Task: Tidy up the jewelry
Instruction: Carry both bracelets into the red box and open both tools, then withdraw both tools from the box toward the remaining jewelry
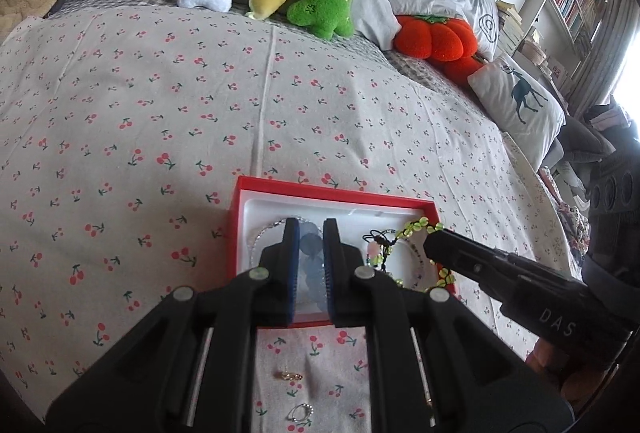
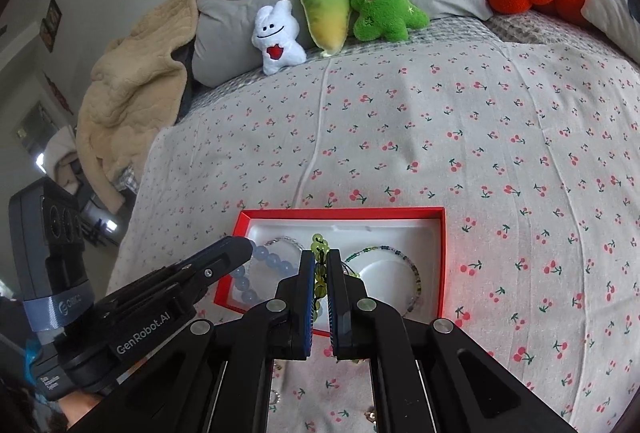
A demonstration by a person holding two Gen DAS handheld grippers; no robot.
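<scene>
The green bead bracelet (image 2: pixel 320 273) looks light, limp and slippery, likely best pinched across its cord rather than on a round bead. It hangs over the red box (image 2: pixel 440 257) on the bed, clamped in the right hand-held gripper (image 2: pixel 320 269). The left hand-held gripper (image 1: pixel 311 257) is nearly closed around the blue bead bracelet (image 1: pixel 311 265) at the box's left.

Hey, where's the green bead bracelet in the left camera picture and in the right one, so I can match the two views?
Left wrist view: the green bead bracelet shows lower right, over the right part of the red box, at the tip of the right gripper.
Right wrist view: it sits low at centre, pinched between the right gripper fingers, above the box.
Shared landmark: the red box; the blue bead bracelet lies in its left part.
</scene>
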